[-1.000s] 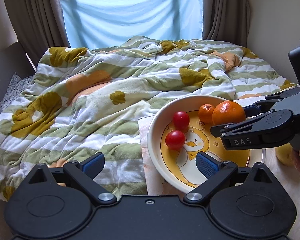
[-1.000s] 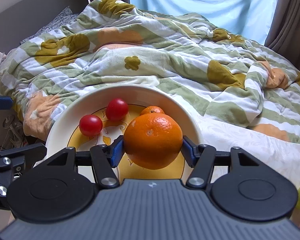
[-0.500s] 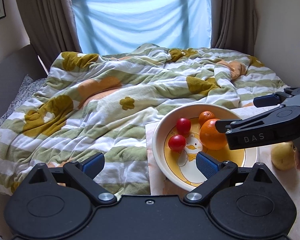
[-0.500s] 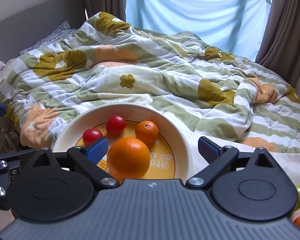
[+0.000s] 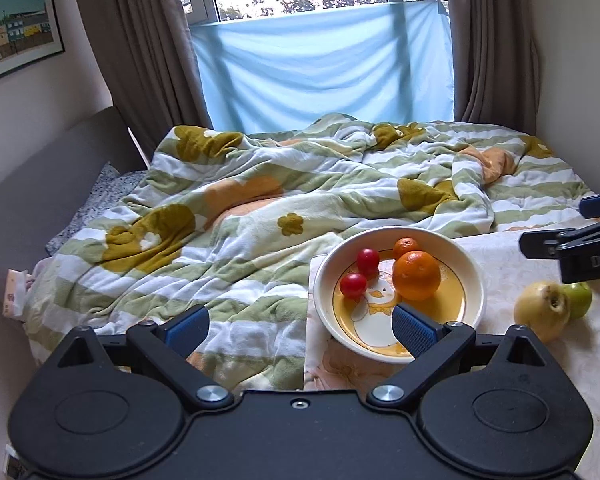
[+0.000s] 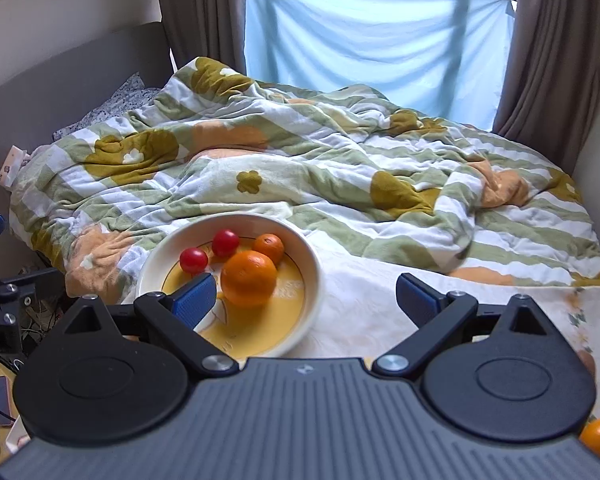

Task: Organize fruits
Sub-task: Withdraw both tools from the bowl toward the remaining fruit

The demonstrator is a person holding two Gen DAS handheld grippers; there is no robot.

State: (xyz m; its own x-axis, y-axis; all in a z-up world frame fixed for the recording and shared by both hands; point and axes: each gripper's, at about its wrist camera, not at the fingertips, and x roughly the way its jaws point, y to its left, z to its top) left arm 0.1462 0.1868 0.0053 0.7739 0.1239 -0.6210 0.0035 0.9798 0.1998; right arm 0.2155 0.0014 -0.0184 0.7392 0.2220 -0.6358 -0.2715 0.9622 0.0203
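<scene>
In my left camera, my left gripper (image 5: 298, 326) has its blue pads wide apart and nothing sits between them. It hangs near the front rim of the cream bowl (image 5: 475, 276). The bowl sits at the corner of a table (image 5: 512, 256) pushed up to a bed with a striped blanket (image 5: 236, 216). Inside the bowl I see a big orange (image 5: 417, 275), a small orange (image 5: 406, 247) and two red tomatoes (image 5: 360, 272). They lie close together because the bowl floor dips to the middle. On the table to the right of the bowl wait a yellow pear (image 5: 542, 310) and a green apple (image 5: 580, 299) just behind it. I think those go in next. The tip of my right gripper (image 5: 576, 246) pokes in from the right edge.

In my right camera, the right gripper (image 6: 306, 298) is spread as wide as it goes, and it holds nothing. The jaws have just been opening, and the big orange (image 6: 249, 278) now rests free in the bowl (image 6: 314, 280), touching the small orange (image 6: 269, 247). Another orange (image 6: 598, 436) lies at the bottom right corner, not yet in the bowl.
</scene>
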